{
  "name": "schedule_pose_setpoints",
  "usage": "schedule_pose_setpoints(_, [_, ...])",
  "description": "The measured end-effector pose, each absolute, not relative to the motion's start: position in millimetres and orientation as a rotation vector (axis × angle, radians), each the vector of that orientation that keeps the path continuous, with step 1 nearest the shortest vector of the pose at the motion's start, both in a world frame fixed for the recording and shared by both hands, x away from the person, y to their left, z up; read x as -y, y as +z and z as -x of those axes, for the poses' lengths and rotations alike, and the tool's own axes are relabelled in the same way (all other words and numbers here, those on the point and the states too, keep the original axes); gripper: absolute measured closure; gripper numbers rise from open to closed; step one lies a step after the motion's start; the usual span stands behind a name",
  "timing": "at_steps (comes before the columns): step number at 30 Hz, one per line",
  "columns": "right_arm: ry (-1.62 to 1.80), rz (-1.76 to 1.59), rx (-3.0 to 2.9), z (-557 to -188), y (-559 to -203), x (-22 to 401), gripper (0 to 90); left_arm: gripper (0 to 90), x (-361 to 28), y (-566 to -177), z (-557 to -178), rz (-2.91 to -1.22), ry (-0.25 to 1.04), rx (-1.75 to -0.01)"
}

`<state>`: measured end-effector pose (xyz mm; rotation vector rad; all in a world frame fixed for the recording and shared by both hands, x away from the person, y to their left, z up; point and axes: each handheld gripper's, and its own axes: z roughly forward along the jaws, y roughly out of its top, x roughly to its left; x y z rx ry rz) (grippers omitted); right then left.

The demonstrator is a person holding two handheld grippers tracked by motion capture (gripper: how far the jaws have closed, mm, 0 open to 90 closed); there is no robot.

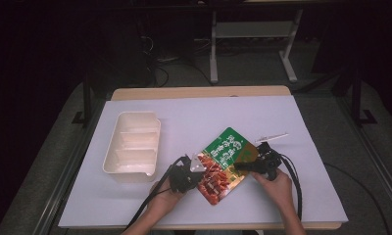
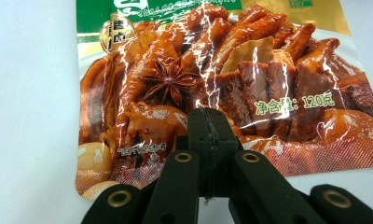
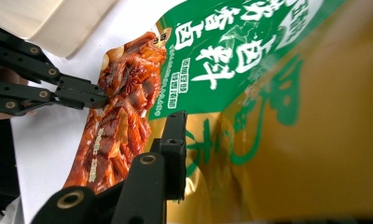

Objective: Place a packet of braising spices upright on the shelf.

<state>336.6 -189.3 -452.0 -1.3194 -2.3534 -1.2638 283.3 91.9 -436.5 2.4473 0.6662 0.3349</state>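
left gripper clamped on pouch edge | right gripper part open around gold corner, grip unclear | risk: pouch slips, tears crooked

A dark room surrounds the lit white table; behind it stand a pale metal frame and grey floor.
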Motion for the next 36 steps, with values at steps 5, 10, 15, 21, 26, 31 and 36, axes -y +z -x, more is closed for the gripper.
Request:
schedule_pose_setpoints(5, [-1.245, 1.34, 2.372, -339.2, -451.3, 173.7, 68.6, 90.0, -91.4, -436.9, -282.9, -2.438, 0.322, -0.659])
schedule_pose_setpoints(10, [-1.252, 1.354, 2.375, -340.8, -451.2, 170.4, 73.8, 90.0, -91.5, -437.5, -281.6, -2.427, 0.313, -0.654])
schedule_pose_setpoints(15, [-1.258, 1.371, 2.345, -343.6, -453.3, 174.3, 84.6, 85.7, -93.7, -437.9, -282.2, -2.415, 0.325, -0.654])
schedule_pose_setpoints(21, [-1.282, 1.364, 2.341, -343.1, -449.2, 176.6, 88.2, 77.5, -98.1, -437.2, -281.0, -2.414, 0.295, -0.63])
schedule_pose_setpoints(26, [-1.308, 1.339, 2.358, -342.1, -439.0, 175.8, 88.7, 71.7, -106.2, -435.4, -275.9, -2.393, 0.275, -0.609])
schedule_pose_setpoints(31, [-1.334, 1.323, 2.369, -340.4, -428.4, 174.8, 89.0, 67.6, -119.0, -430.3, -270.3, -2.345, 0.268, -0.6])
schedule_pose_setpoints(36, [-1.363, 1.291, 2.406, -338.6, -412.8, 171.2, 89.1, 62.9, -128.9, -428.7, -263.2, -2.325, 0.282, -0.583])
